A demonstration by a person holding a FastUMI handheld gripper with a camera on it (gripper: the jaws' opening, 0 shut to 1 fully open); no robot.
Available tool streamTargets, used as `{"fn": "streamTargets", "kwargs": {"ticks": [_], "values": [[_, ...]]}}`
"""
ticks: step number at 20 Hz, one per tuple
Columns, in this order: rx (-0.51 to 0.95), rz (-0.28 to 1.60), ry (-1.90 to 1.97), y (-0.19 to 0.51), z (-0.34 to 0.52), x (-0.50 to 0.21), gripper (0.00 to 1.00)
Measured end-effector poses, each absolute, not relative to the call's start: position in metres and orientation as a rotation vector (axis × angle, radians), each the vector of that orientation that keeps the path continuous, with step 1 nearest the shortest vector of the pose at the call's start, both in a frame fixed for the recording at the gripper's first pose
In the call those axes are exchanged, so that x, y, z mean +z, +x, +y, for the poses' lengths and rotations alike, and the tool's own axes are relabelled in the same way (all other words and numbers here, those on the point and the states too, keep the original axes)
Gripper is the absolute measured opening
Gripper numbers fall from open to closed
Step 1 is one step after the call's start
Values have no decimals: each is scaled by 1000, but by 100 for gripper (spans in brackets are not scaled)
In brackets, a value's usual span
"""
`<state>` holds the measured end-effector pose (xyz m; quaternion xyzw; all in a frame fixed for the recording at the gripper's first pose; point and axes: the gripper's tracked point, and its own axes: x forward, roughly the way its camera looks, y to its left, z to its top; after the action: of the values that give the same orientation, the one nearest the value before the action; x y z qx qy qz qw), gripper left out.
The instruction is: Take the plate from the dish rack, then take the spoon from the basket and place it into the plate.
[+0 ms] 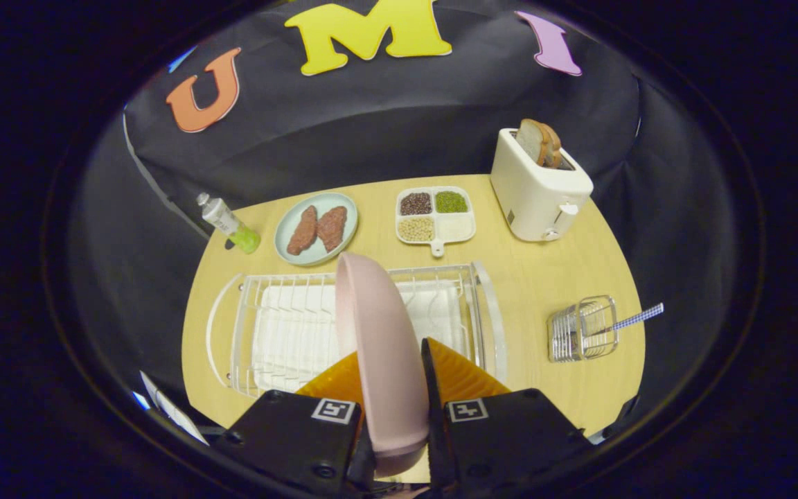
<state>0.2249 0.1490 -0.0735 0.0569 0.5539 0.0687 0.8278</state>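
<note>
Hand-held gripper (393, 378) clamping plate (378, 333) edge-on, holding it above rack (361, 319). Plate looking stiff, light, smooth; rim grip suiting it.

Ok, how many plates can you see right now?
2. A pink plate stands on edge, clamped between the gripper fingers, in front of the dish rack. A pale green plate with two meat pieces lies beyond the rack.

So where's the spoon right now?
The spoon sits in the small wire basket on the table, right of the dish rack; the gripper grips the pink plate.
</note>
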Motion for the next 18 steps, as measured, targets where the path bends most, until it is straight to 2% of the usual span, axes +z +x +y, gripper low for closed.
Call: {"fn": "streamTargets", "kwargs": {"ticks": [5,11,18], "values": [[216,1138,189,157,134,-79,35],[256,1201,338,69,120,-139,34],[271,1231,467,33,122,-201,35]]}}
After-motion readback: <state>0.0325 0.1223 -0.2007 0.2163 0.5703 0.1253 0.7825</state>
